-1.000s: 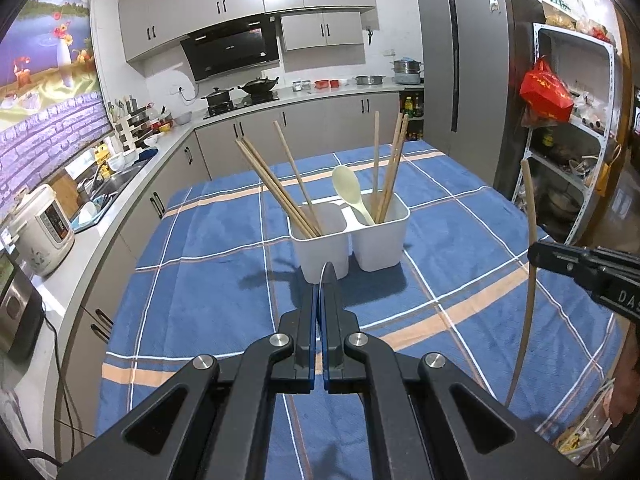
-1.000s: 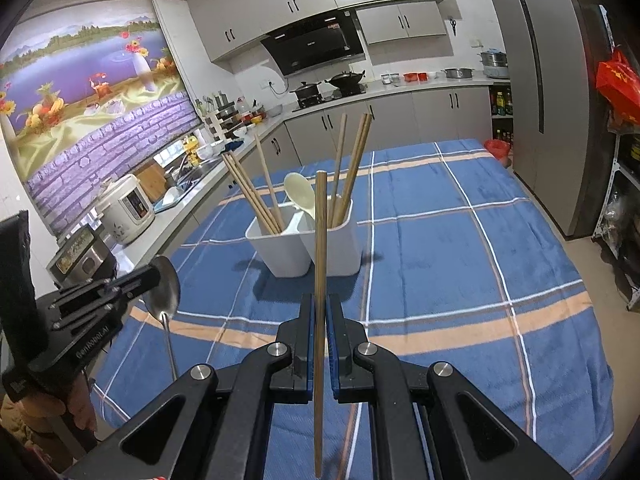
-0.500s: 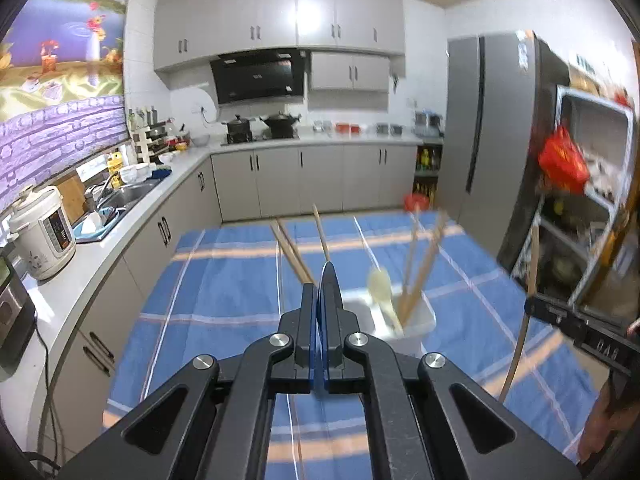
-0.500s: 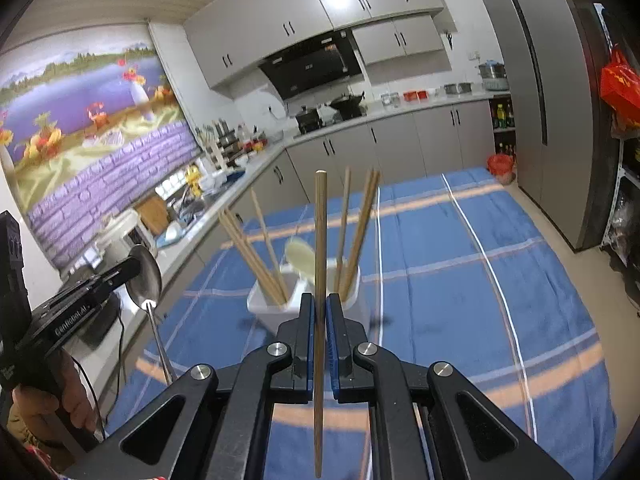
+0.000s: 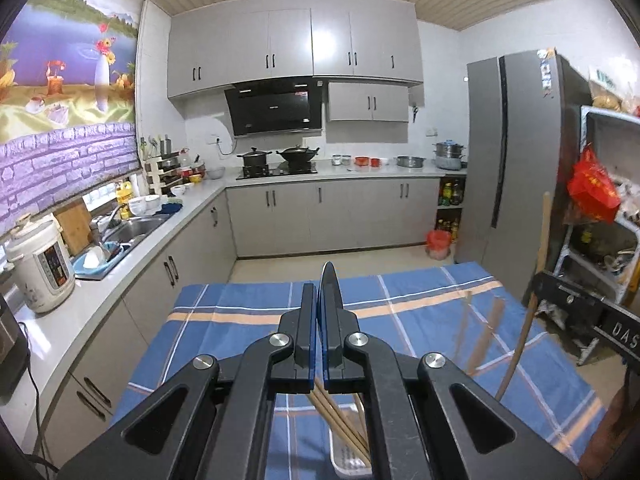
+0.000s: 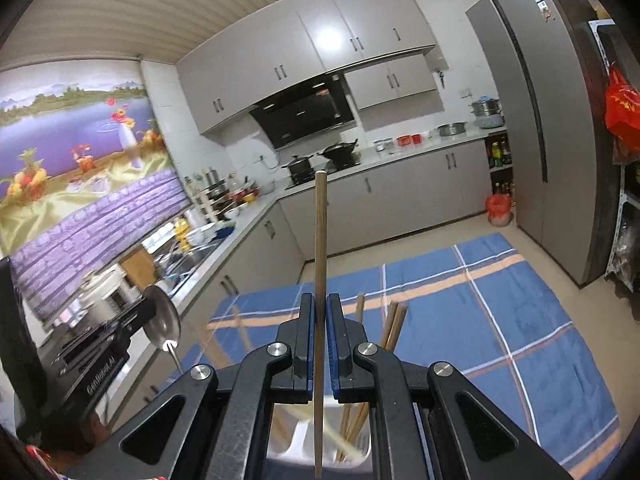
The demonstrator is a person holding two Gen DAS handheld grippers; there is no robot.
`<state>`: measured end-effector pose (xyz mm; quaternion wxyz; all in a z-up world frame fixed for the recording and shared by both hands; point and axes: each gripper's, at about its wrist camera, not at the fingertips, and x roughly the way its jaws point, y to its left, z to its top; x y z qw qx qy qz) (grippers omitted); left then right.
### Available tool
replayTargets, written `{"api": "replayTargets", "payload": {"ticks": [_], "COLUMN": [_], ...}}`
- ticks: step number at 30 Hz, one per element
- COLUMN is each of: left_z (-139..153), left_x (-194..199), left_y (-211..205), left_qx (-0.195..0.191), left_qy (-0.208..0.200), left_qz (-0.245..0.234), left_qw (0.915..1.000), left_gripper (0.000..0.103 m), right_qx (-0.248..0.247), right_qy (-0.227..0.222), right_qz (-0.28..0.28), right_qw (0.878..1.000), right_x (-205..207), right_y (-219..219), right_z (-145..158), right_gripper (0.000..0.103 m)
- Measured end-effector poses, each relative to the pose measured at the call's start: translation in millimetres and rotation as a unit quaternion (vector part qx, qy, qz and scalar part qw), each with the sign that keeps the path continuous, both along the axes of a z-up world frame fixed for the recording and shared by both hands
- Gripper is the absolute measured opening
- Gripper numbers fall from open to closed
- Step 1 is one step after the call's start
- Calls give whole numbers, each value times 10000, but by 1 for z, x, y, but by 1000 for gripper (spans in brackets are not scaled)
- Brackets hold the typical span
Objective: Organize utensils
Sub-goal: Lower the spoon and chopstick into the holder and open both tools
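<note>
My left gripper is shut on a metal spoon; its bowl shows in the right wrist view, its edge between my fingers. My right gripper is shut on a wooden chopstick that stands upright; it also shows in the left wrist view. The white two-part utensil holder sits below both grippers on the blue plaid tablecloth. It holds several wooden chopsticks. In the right wrist view the holder is mostly hidden behind my fingers.
A grey fridge and a shelf with a red bag stand to the right. A counter with a sink, rice cooker and stove runs along the left and back.
Both grippers have risen and moved over the holder, which dropped from the middle of each view to the bottom edge. Each still holds its utensil.
</note>
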<state>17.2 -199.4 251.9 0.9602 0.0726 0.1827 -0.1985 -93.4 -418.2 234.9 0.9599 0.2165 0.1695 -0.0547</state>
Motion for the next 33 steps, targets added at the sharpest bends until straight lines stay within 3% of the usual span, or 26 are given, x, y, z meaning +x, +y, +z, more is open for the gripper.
{"api": "replayTargets", "payload": {"ticks": [7, 16, 30, 32, 33], "left_z": [-37, -67, -55, -50, -48], "left_x": [32, 36, 9, 5, 3], "left_y": [-25, -31, -17, -11, -10], "left_qx": [304, 562, 524, 455, 421], "left_qy": [124, 471, 523, 556, 569], "left_qz": [82, 7, 22, 58, 70], "left_qw": [9994, 9973, 9973, 9974, 9975], "left_gripper": [2, 2, 7, 7, 7], "right_qx": [-252, -196, -24, -21, -14], "right_qy": [248, 662, 940, 952, 948], "right_qz": [-187, 17, 208, 213, 217], "right_qw": [9992, 9976, 9953, 9952, 9953], "right_x": [34, 36, 27, 26, 24], "right_y": [0, 4, 5, 4, 4], "right_z": [-28, -65, -83, -84, -84], "right_gripper": [6, 6, 8, 12, 19]}}
